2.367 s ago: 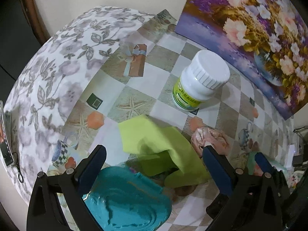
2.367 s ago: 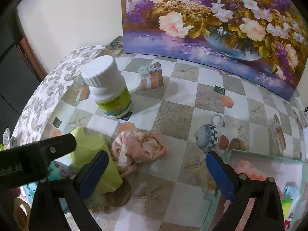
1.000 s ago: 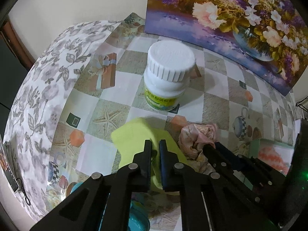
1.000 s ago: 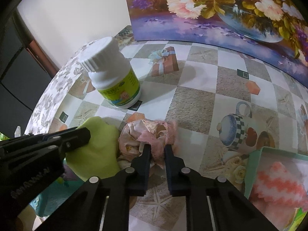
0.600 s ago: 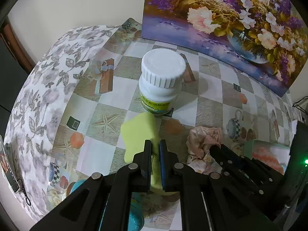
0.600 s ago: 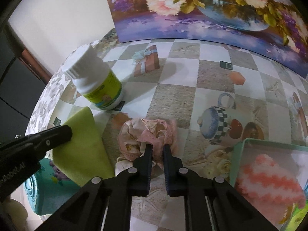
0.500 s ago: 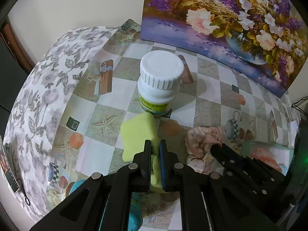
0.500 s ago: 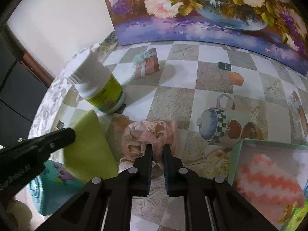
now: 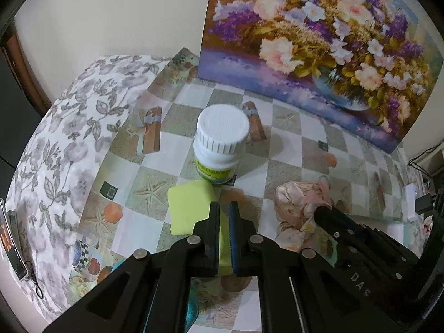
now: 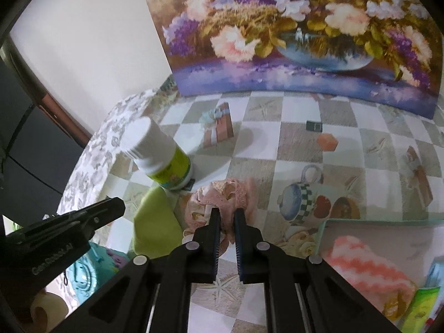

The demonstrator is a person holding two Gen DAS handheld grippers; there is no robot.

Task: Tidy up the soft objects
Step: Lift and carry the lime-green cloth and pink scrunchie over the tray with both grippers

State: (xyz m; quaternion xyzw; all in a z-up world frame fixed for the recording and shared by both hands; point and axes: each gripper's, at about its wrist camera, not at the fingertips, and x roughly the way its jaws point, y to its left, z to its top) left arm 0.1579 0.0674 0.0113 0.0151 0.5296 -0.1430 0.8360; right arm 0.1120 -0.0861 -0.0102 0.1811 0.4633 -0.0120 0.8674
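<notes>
The left hand-held gripper is clenched on a lime-green cloth; its two blue-padded fingers pinch the cloth's near edge, and the rest of the fabric spreads forward and to the left of the fingertips, over the tabletop. The cloth's far corner reaches almost to the base of a white pill bottle with a green label, which stands upright just beyond the gripper.

The right hand-held gripper is clenched on a crumpled pink cloth. The bundle bulges out ahead of the fingertips and to both sides, with a fold caught between the fingers. In the left wrist view the same pink cloth sits to the right of the green one, with a patch of checked tabletop between them, and the right gripper's black fingers reach into it from the lower right.

In the right wrist view the green cloth lies just left of the pink bundle, nearly touching it. At the lower right stands a pale green tray holding a pink-and-white striped knitted item. A floral painting leans against the wall at the back of the tabletop.
</notes>
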